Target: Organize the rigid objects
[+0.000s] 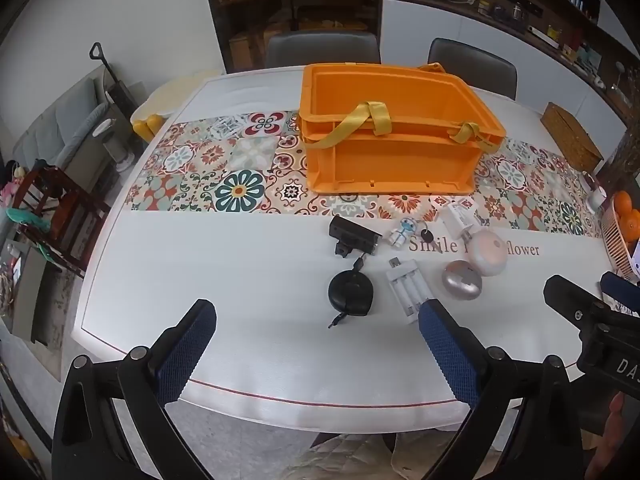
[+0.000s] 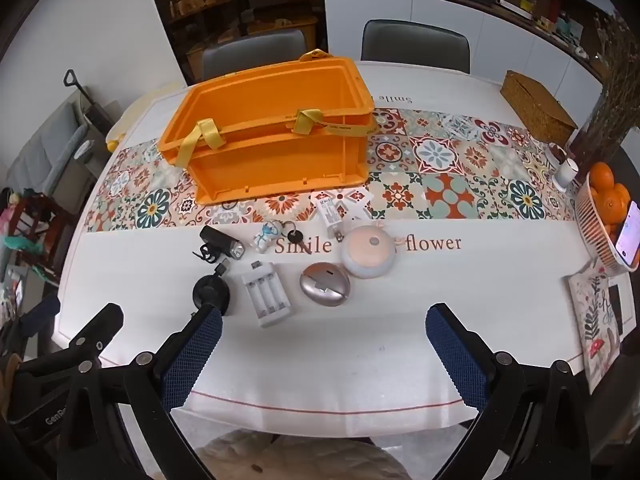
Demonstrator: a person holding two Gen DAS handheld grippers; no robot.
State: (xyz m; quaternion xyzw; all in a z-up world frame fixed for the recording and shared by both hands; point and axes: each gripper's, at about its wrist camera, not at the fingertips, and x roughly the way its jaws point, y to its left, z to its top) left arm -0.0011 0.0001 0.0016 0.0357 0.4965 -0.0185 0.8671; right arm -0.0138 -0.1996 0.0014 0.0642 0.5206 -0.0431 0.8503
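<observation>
An empty orange crate (image 1: 392,128) with yellow straps stands on the patterned runner; it also shows in the right wrist view (image 2: 272,132). In front of it lie a black bike light (image 2: 220,245), a small astronaut keychain (image 2: 269,236), a white plug (image 2: 330,216), a round pink-white lamp (image 2: 370,250), a silver oval case (image 2: 325,284), a white battery charger (image 2: 266,294) and a black cable reel (image 2: 211,291). My left gripper (image 1: 316,336) is open, just short of the reel (image 1: 351,293). My right gripper (image 2: 324,336) is open, just short of the charger and case.
A wicker box (image 2: 536,106) sits far right. A basket of oranges (image 2: 604,208) with a phone leaning on it stands at the right edge, a floral card (image 2: 596,316) in front of it. Chairs stand behind the table (image 2: 360,360).
</observation>
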